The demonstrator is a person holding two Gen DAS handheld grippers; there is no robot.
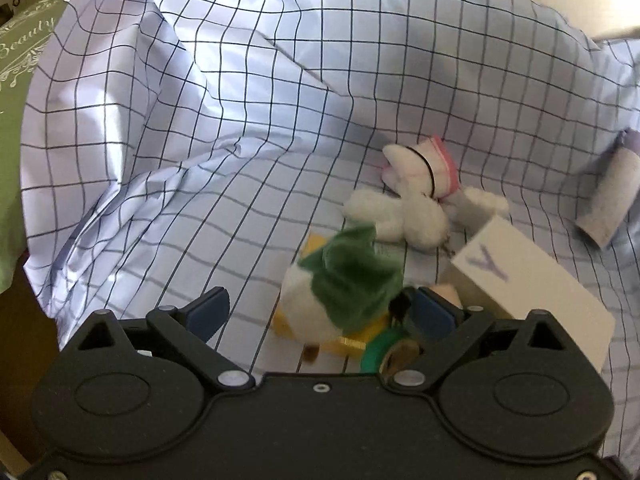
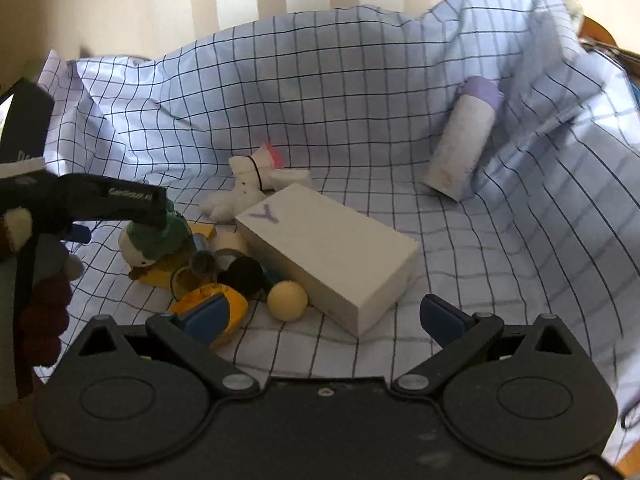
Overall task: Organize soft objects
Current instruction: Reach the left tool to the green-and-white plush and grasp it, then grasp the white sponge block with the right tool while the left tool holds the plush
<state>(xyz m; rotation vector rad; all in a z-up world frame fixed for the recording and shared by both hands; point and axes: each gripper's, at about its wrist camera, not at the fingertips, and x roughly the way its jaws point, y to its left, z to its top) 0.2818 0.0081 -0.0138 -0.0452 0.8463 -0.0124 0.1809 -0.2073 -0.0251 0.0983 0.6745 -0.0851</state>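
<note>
A green and white plush toy [image 1: 340,284] lies on the checked cloth [image 1: 200,120], on top of a yellow piece. My left gripper [image 1: 320,312] is open, with the plush between its fingers. In the right wrist view the left gripper [image 2: 160,216] hangs over the same plush [image 2: 154,240]. A white plush rabbit [image 1: 412,204] with a pink tag lies just beyond; it also shows in the right wrist view [image 2: 244,188]. My right gripper [image 2: 324,316] is open and empty above the cloth, close to a white block [image 2: 332,252] marked Y.
A white block [image 1: 532,280] sits right of the plush. A white tube with a purple cap [image 2: 464,144] leans on the cloth at the right. A cream ball [image 2: 287,301], a yellow shell [image 2: 224,304] and small round pieces lie left of the block. Raised cloth folds surround the area.
</note>
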